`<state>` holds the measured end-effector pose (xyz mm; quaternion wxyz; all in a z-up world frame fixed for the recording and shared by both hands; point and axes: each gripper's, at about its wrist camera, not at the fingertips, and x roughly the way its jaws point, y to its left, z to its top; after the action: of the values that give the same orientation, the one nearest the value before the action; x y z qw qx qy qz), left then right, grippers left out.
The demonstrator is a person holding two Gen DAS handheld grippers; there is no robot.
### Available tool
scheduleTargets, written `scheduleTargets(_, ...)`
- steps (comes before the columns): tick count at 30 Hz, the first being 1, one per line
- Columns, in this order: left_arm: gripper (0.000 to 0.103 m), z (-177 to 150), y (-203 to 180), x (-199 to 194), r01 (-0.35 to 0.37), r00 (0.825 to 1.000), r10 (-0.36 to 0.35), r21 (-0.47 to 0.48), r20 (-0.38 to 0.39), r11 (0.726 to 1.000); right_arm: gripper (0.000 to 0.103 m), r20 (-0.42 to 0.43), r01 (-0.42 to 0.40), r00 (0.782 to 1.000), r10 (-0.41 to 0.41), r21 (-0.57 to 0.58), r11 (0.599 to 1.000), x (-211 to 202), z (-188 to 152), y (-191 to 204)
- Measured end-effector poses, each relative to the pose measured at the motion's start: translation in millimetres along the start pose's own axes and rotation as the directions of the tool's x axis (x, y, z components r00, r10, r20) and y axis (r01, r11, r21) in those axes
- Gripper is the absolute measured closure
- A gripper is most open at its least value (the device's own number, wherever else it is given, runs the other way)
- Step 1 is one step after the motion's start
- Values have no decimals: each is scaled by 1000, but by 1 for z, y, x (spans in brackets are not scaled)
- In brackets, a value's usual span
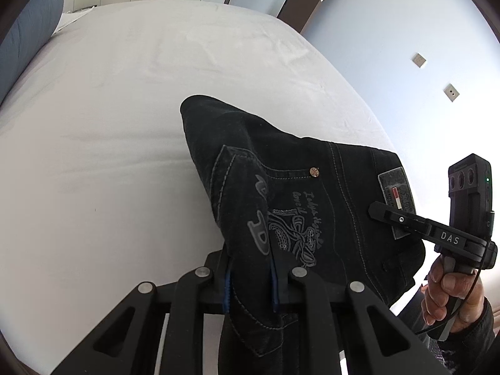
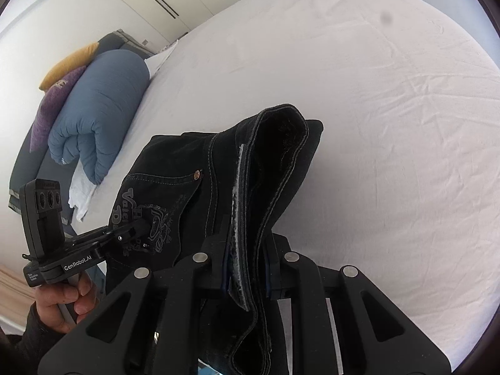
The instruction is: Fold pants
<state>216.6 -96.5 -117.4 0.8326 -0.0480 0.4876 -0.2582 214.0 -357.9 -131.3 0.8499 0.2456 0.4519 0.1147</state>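
The left gripper (image 1: 250, 284) is clamped on a pocket edge of the black pants (image 1: 300, 193), which hang bunched above the white bed (image 1: 125, 125). The right gripper (image 2: 247, 272) pinches the waistband (layers stacked between its fingers), its hand (image 1: 450, 297) wrapped around the handle beside the pants.

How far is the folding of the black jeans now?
Done: the black jeans already look folded into a thick bundle. In hand: left gripper and right gripper both clamp it above the white bed. Left: lay it flat and release.
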Motion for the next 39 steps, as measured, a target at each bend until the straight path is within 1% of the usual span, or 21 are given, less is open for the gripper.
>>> scheduleTargets(2, 84, 15, -6, 4, -7, 1000, 7, 21, 14, 1000, 89, 7, -12, 1000, 12, -9, 1000, -3, 18, -5)
scheduleTargets(5, 84, 35, -10, 23, -13, 1000, 12, 36, 12, 999, 89, 2, -22, 1000, 22, -9, 1000, -3, 46, -18)
scheduleTargets(7, 84, 51, -2, 30, -13, 1000, 13, 35, -2, 999, 89, -7, -17, 1000, 16, -6, 1000, 4, 61, -31)
scheduleTargets(10, 82, 55, 1, 68, -37, 998, 39, 41, -51, 998, 89, -47, -22, 999, 24, 38, 999, 29, 83, -63)
scheduleTargets(11, 79, 52, 1, 80, -50, 996, 53, 43, -71, 998, 88, -63, -23, 998, 27, 55, 998, 39, 85, -72)
scheduleTargets(12, 71, 50, 3, 90, -66, 994, 70, 49, -81, 997, 88, -83, -26, 996, 32, 77, 997, 49, 86, -83)
scheduleTargets(13, 65, 48, 21, 90, -78, 993, 82, 49, -83, 996, 85, -96, -30, 995, 40, 101, 994, 57, 85, -95)
scheduleTargets(14, 55, 43, 32, 92, -94, 992, 97, 45, -82, 995, 76, -100, -32, 994, 45, 124, 992, 64, 81, -107)
scheduleTargets(15, 45, 45, 36, 95, -100, 992, 103, 39, -80, 994, 75, -100, -36, 994, 52, 155, 987, 68, 78, -120)
scheduleTargets(16, 41, 43, 45, 95, -103, 992, 105, 27, -72, 994, 75, -86, -73, 992, 91, 188, 980, 70, 75, -132)
scheduleTargets(17, 33, 42, 52, 95, -105, 992, 106, 16, -64, 994, 75, -64, -123, 988, 139, 216, 969, 71, 72, -143)
scheduleTargets(18, 29, 40, 54, 96, -109, 992, 110, 12, -58, 994, 75, -51, -145, 986, 160, 220, 965, 72, 70, -149)
scheduleTargets(23, 19, 42, 48, 101, -160, 986, 162, 38, -43, 986, 72, -32, -160, 985, 169, 185, 970, 70, 69, -155)
scheduleTargets(25, 19, 44, 48, 102, -163, 986, 164, 34, -41, 986, 71, -26, -155, 986, 162, 187, 970, 67, 64, -149)
scheduleTargets(26, 19, 43, 48, 101, -166, 985, 167, 35, -38, 986, 68, -23, -148, 988, 155, 187, 971, 65, 63, -149)
scheduleTargets(28, 19, 40, 48, 95, -180, 983, 181, 41, -26, 983, 62, -11, -121, 992, 125, 177, 977, 56, 57, -142)
scheduleTargets(29, 19, 37, 46, 89, -191, 981, 192, 48, -16, 980, 61, -3, -102, 995, 104, 171, 980, 50, 56, -141)
scheduleTargets(30, 19, 28, 41, 80, -201, 979, 201, 53, -6, 978, 61, 1, -86, 996, 88, 166, 982, 43, 49, -129)
scheduleTargets(33, 20, 23, 34, 61, -224, 974, 221, 62, 39, 973, 61, 23, -39, 999, 36, 153, 988, 17, 38, -126)
scheduleTargets(37, 19, 16, 24, 25, -238, 965, 230, 49, 128, 970, 61, 73, 1, 997, -11, 125, 992, -18, 17, -113)
scheduleTargets(39, 8, 8, 20, 4, -253, 953, 243, 34, 179, 967, 60, 106, 21, 994, -32, 104, 994, -37, 4, -98)
